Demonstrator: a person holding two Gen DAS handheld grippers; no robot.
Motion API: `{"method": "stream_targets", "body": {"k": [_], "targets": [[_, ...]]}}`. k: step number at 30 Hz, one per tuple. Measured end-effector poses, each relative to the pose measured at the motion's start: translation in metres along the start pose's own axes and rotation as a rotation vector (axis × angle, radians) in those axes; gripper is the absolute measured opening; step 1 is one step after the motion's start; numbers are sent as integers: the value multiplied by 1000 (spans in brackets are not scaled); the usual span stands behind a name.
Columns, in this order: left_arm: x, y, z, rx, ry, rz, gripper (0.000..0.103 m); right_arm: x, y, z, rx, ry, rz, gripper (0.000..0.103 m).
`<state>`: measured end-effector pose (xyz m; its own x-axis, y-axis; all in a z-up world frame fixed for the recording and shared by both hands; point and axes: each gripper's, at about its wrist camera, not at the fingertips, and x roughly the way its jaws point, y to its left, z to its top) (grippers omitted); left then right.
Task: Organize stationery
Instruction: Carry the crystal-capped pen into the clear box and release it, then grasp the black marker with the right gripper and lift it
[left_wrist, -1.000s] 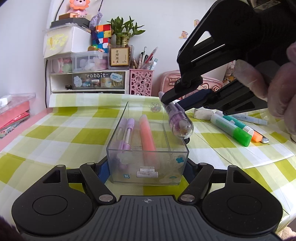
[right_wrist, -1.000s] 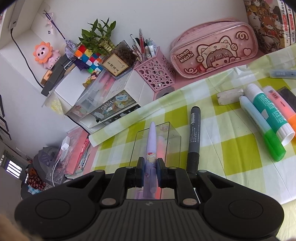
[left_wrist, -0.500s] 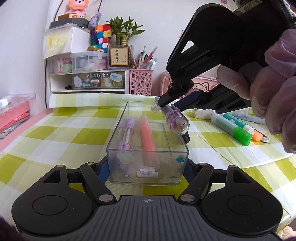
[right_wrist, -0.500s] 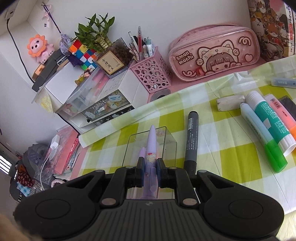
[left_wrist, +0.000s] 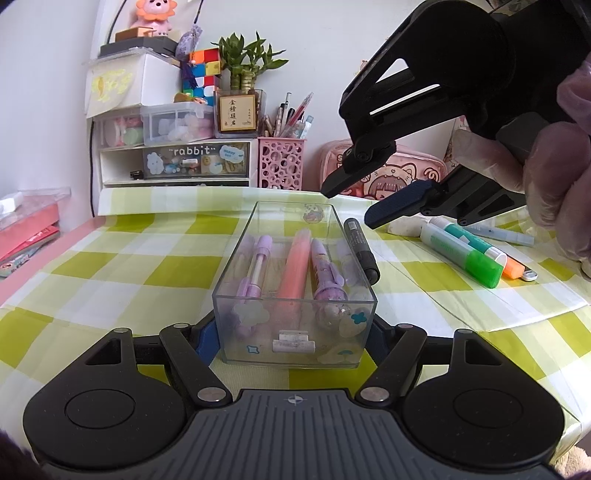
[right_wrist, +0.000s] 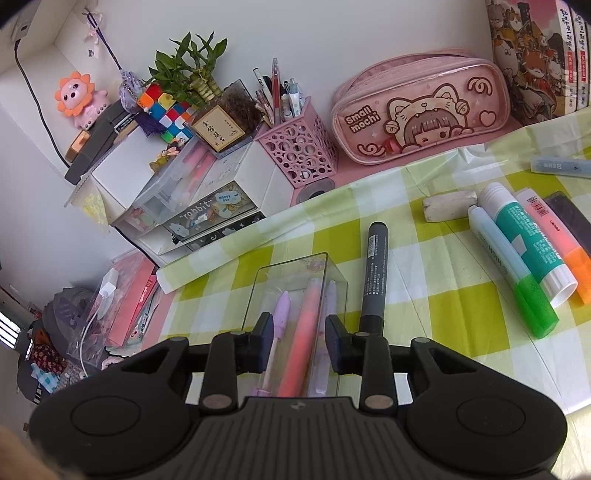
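"rabbit" drawer (left_wrist: 192, 162); "Small mochi" pouch (right_wrist: 417, 110)

Clear plastic box (left_wrist: 295, 332) on checked tablecloth (left_wrist: 110, 266), near front edge, upright, open-topped. Inside, lying lengthwise side by side: lilac pen (left_wrist: 255, 273), orange-pink highlighter (left_wrist: 295, 262), purple cartoon pen (left_wrist: 325, 273). Dark grey marker (left_wrist: 362, 251) on cloth, touching box's right wall.

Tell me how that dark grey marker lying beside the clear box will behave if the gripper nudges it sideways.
The grey marker looks round-barrelled and lies flat on the checked cloth, so it would probably roll. It seems a stiff, smooth plastic tube, likely light and perhaps slippery. Towards the clear box, the wall should stop it.
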<state>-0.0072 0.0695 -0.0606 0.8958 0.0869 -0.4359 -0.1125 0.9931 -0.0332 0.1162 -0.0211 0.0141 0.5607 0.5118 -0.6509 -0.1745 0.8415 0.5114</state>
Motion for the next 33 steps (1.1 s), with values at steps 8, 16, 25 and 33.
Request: {"method": "stream_targets", "body": {"k": [8,16,25,33], "targets": [[1,-2,0,2,-2,14,73,-16,-27,8,58,-37,-28,50],[-2,0,-1,-4,-4,21,73,-28,-58,9,136,-63,-50,58],[-8,6,-4,-10,-7,36,73,-22,-73,7,181,-30,-59,71],[-12,11,-5,-12,-11,38,73,-18,-70,9,171,-21,-62,72]]}}
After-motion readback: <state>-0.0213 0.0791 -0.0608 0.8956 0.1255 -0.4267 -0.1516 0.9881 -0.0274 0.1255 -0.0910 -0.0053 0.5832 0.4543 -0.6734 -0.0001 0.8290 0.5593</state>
